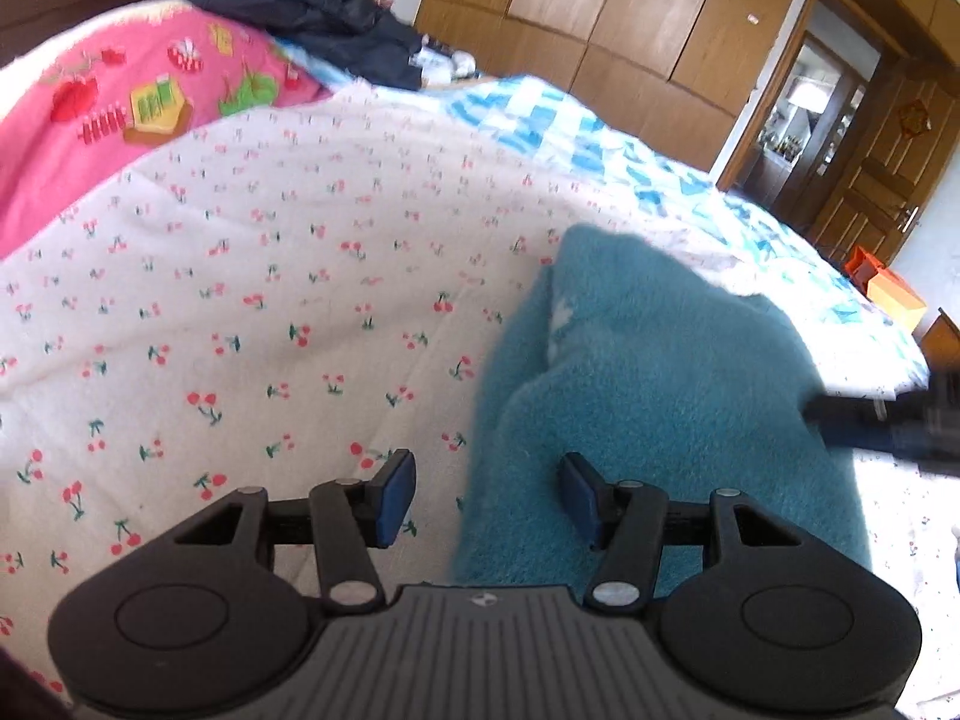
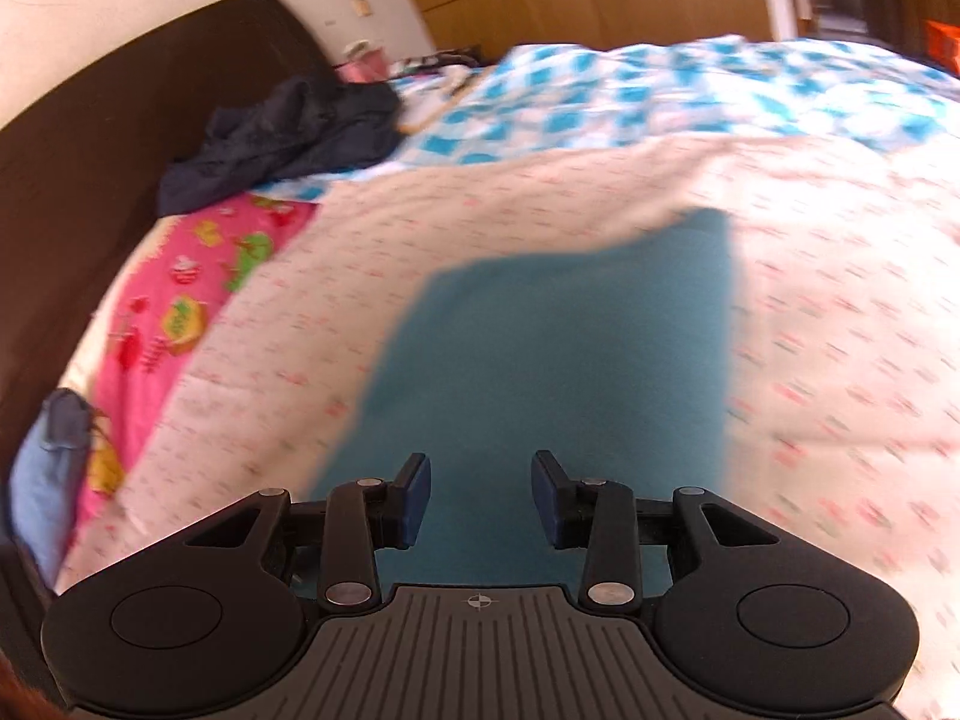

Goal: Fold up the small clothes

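A fuzzy teal garment (image 1: pixel 648 396) lies on a white cherry-print blanket (image 1: pixel 270 300). It is partly folded, with a raised fold along its left side. My left gripper (image 1: pixel 487 498) is open and empty, its fingers straddling the garment's left edge just above it. In the right wrist view the teal garment (image 2: pixel 552 360) looks flat and roughly rectangular on the blanket (image 2: pixel 840 330). My right gripper (image 2: pixel 481 495) is open and empty over the garment's near edge. That view is motion-blurred. The right gripper's dark body (image 1: pixel 888 420) shows at the right edge of the left wrist view.
A pink printed cloth (image 1: pixel 120 102) and a dark jacket (image 1: pixel 312 12) lie near the dark headboard (image 2: pixel 120 138). A blue-and-white checked quilt (image 1: pixel 600 126) covers the far side of the bed. Wooden wardrobes (image 1: pixel 600 18) and a door (image 1: pixel 888 168) stand beyond. An orange box (image 1: pixel 888 288) sits on the floor.
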A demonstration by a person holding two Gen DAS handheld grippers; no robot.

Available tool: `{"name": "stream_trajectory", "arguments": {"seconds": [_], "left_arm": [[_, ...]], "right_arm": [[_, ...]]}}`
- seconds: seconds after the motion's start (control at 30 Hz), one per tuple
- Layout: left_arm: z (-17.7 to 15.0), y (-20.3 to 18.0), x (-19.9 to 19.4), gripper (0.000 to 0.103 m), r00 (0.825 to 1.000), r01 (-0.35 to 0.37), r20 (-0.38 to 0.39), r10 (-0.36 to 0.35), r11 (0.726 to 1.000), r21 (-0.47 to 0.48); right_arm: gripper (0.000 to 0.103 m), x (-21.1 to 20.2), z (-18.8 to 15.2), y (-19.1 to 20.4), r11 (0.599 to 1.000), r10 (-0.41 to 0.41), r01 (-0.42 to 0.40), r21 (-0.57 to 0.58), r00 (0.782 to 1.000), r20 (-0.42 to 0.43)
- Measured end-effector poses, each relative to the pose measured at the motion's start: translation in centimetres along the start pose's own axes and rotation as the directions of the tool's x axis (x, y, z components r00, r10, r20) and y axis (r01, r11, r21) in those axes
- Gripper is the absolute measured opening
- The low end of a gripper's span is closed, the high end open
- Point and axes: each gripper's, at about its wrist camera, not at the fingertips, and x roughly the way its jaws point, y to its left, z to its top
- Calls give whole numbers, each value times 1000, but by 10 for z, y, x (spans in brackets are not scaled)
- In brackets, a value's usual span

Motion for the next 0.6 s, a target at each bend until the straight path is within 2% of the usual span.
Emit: {"name": "stream_trajectory", "arguments": {"seconds": [0.17, 0.23, 0.3, 0.4, 0.5, 0.57, 0.6], "left_arm": [[2, 1, -1, 59, 1000, 4, 9, -4, 1000, -27], [5, 2, -11, 58, 999, 6, 48, -4, 999, -50], [10, -3, -20, 58, 996, 15, 89, -12, 999, -31], [25, -19, -18, 58, 995, 11, 100, -15, 999, 37], [39, -35, -1, 58, 995, -12, 100, 2, 995, 103], [45, -37, 16, 59, 998, 8, 53, -14, 994, 109], [46, -36, 25, 59, 999, 28, 17, -31, 994, 108]], "right_arm": [[38, -11, -10, -33, 997, -8, 6, 80, 1000, 29], [38, -11, -10, -40, 997, -18, 14, 82, 999, 41], [39, -9, -8, -47, 996, -3, -2, 88, 999, 49], [44, -2, -5, -55, 995, -2, -4, 103, 998, 65], [58, 9, 0, -68, 989, 16, -26, 146, 998, 67], [61, 16, 0, -78, 984, 51, -60, 166, 997, 62], [67, 21, 0, -82, 980, 67, -76, 183, 996, 54]]}}
